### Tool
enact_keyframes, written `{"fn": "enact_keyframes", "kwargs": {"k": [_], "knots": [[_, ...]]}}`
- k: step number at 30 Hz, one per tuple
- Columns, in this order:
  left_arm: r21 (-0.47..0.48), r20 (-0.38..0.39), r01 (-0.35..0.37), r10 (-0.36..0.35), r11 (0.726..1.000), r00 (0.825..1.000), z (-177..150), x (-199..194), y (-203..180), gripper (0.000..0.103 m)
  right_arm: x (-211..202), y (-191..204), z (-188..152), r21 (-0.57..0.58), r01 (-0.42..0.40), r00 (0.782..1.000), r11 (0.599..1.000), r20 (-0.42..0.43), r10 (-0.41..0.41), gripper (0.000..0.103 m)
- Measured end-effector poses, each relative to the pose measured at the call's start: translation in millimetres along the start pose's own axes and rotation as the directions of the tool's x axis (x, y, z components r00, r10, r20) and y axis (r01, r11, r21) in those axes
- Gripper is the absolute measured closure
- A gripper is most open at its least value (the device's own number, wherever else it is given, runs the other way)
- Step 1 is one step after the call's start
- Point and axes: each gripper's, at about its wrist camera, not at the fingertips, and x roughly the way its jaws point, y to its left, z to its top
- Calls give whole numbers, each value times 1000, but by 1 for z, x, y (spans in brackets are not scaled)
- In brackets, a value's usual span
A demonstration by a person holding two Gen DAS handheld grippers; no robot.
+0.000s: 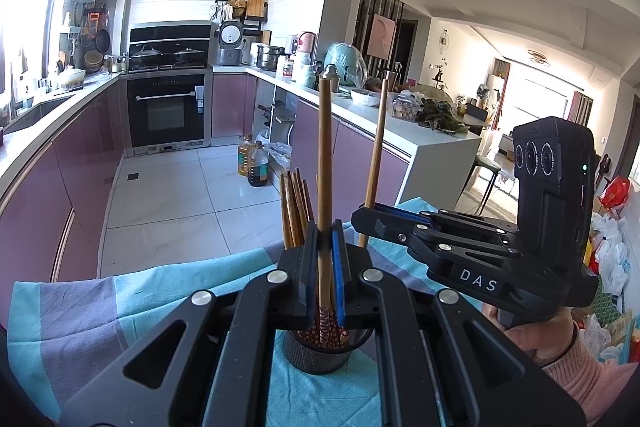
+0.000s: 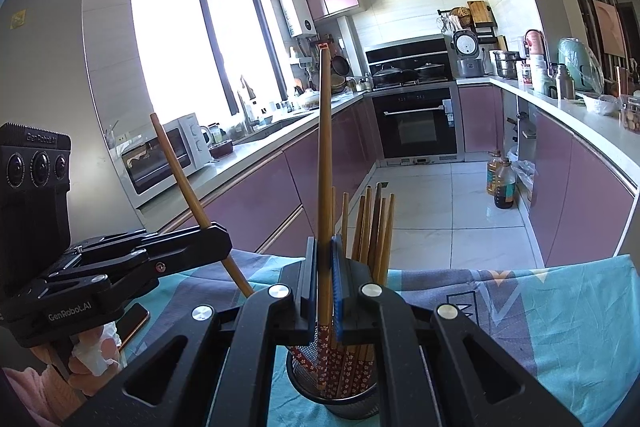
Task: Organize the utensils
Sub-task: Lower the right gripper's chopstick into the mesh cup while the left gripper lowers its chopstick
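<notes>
Left wrist view
Left gripper (image 1: 325, 267): clamped on one chopstick (image 1: 325, 163), long axis near vertical, bare tip up, patterned end down in the mesh cup (image 1: 320, 357).
Right gripper (image 1: 366, 217): at right, pinching a second chopstick (image 1: 378, 143), upright, leaning slightly right; lettering "DAS".
Cup: near, on blue cloth (image 1: 80, 311).

Right wrist view
Right gripper (image 2: 325, 283): closed on an upright chopstick (image 2: 325, 155) above the cup (image 2: 334, 393).
Left gripper (image 2: 218, 239): at left, gripping a chopstick (image 2: 180, 175) tilted up-left; labels "GenRobot.AI".
</notes>
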Motion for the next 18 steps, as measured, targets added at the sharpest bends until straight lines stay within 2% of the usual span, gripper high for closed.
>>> {"fn": "enact_keyframes", "kwargs": {"k": [18], "knots": [[-7,-19,-3,3,1000,1000,0,3,3,96,8,-5,-3,7,14,1000,1000,-17,-14,97]]}}
